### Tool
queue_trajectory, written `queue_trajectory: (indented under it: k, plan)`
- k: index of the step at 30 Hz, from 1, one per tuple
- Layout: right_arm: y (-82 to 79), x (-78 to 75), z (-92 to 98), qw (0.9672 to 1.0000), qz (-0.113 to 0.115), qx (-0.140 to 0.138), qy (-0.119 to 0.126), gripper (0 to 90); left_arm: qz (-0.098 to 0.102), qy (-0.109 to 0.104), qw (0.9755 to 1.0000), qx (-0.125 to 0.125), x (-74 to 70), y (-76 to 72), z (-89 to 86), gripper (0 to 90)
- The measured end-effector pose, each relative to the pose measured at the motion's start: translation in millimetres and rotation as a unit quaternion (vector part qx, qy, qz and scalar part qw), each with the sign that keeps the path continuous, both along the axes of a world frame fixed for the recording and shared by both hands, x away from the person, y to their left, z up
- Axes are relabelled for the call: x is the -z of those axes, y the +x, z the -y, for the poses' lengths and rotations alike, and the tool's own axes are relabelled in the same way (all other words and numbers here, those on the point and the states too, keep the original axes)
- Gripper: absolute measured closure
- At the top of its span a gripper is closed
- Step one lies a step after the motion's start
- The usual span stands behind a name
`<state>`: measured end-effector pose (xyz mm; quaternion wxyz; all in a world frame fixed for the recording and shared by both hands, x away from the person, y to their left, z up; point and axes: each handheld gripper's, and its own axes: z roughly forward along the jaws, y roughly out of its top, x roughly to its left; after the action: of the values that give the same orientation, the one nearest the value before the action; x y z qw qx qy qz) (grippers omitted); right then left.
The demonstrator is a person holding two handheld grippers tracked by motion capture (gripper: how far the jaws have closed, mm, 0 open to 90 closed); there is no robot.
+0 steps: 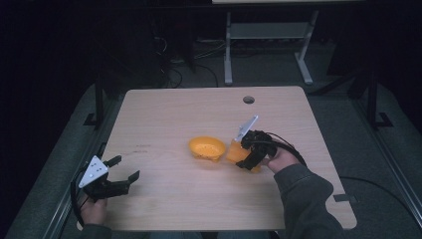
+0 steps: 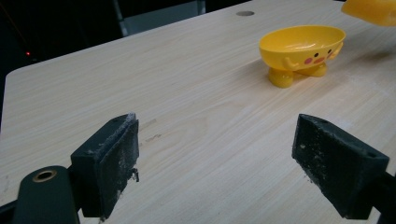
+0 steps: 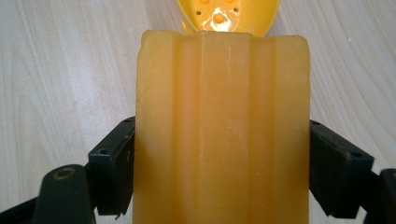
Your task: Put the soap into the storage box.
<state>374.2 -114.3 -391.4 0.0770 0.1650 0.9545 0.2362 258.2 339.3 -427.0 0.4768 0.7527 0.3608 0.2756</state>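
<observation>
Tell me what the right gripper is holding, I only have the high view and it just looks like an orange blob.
Observer: The right gripper is clamped on a ridged orange soap bar, one jaw on each side.
Operator: Does that yellow dish have holes?
Observer: Yes, the right gripper view shows small holes inside the soap dish.
Operator: Anything on its outside?
Observer: In the left gripper view the soap dish has a painted face, little arms and two feet.
Operator: And the left gripper?
Observer: The left gripper is open, with bare table between its jaws.
</observation>
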Motion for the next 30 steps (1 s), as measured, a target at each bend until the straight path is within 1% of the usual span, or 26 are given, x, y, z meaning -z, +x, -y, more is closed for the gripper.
queue_trajectory:
  k: [7,10,13,17,19,20,22,25,27,28,30]
  plan:
    - [1.8,0.6,-4.1,1.0,-0.005,-0.005,0.0,20.5,-0.001,0.0,1.0,0.0,0.0,0.1,0.0,13.9]
    - [2.9,-1.7,-6.8,1.0,-0.003,-0.004,-0.004,20.5,-0.001,0.001,1.0,0.001,-0.1,0.1,0.2,13.9]
    - [4.7,-4.2,-10.1,0.9999,0.0,-0.01,-0.006,20.5,-0.001,0.002,1.0,0.001,0.0,0.1,0.3,13.9]
    - [7.0,-8.6,-16.1,0.9999,0.005,-0.015,-0.003,20.5,-0.001,0.001,1.0,0.001,-0.1,0.0,0.1,13.9]
    - [6.9,-9.2,-17.3,0.9999,0.003,-0.014,-0.002,20.5,-0.001,0.001,1.0,0.001,0.0,0.1,0.2,13.9]
    - [8.0,-10.3,-19.7,0.9998,0.005,-0.018,-0.004,20.5,-0.001,0.001,1.0,0.002,0.1,0.2,0.3,13.9]
    - [8.3,-10.9,-20.9,0.9998,0.003,-0.019,-0.004,20.5,0.0,0.005,1.0,0.003,-0.1,0.3,0.3,13.9]
    - [10.4,-12.6,-23.6,0.9998,0.007,-0.021,-0.004,20.5,0.0,0.005,1.0,0.002,-0.1,0.3,0.4,13.9]
    - [10.7,-13.5,-26.3,0.9997,0.005,-0.022,-0.008,20.5,0.0,0.004,1.0,0.002,0.0,0.4,0.2,13.9]
    - [11.5,-13.7,-27.4,0.9996,0.009,-0.025,-0.011,20.5,-0.001,0.003,1.0,0.002,0.0,0.3,0.2,13.9]
    - [12.1,-14.0,-29.0,0.9996,0.008,-0.026,-0.007,20.5,0.0,0.002,1.0,0.002,0.0,0.3,0.2,13.9]
